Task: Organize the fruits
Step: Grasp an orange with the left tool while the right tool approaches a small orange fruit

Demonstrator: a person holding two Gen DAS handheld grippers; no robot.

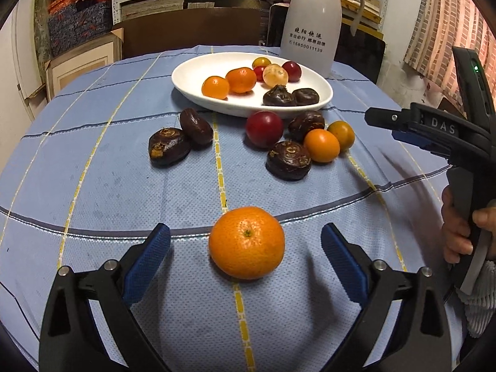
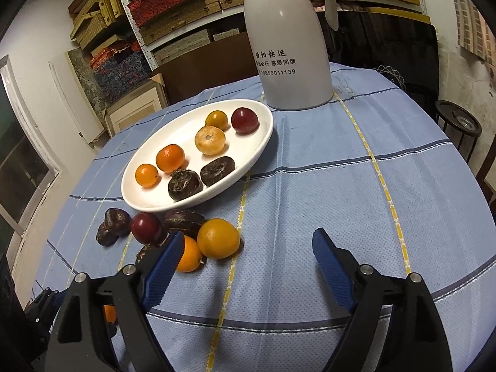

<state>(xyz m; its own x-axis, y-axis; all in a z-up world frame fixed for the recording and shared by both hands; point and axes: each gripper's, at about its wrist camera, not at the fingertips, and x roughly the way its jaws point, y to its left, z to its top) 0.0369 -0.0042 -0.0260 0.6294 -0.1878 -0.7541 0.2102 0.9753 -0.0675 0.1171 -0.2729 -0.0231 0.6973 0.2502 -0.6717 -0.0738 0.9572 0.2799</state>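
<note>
Straddling the tangerine [image 1: 246, 243], the left gripper [image 1: 246, 259] stands with jaws spread wide, a clear gap between fruit and each blue pad, so nothing is grasped. The fruit lies dead ahead of it, alone near the table's [image 1: 93, 186] front edge, its stem scar facing up; being round, it offers no long axis to line up with. The white plate [image 1: 192, 74] waits well beyond, toward the far edge beside the thermos jug [image 1: 313, 21]. The right gripper [image 2: 248, 255] is likewise released and empty over bare cloth, the loose fruit cluster [image 2: 217, 241] just off its left finger, possibly touching it. Closing falls to the left hand.
</note>
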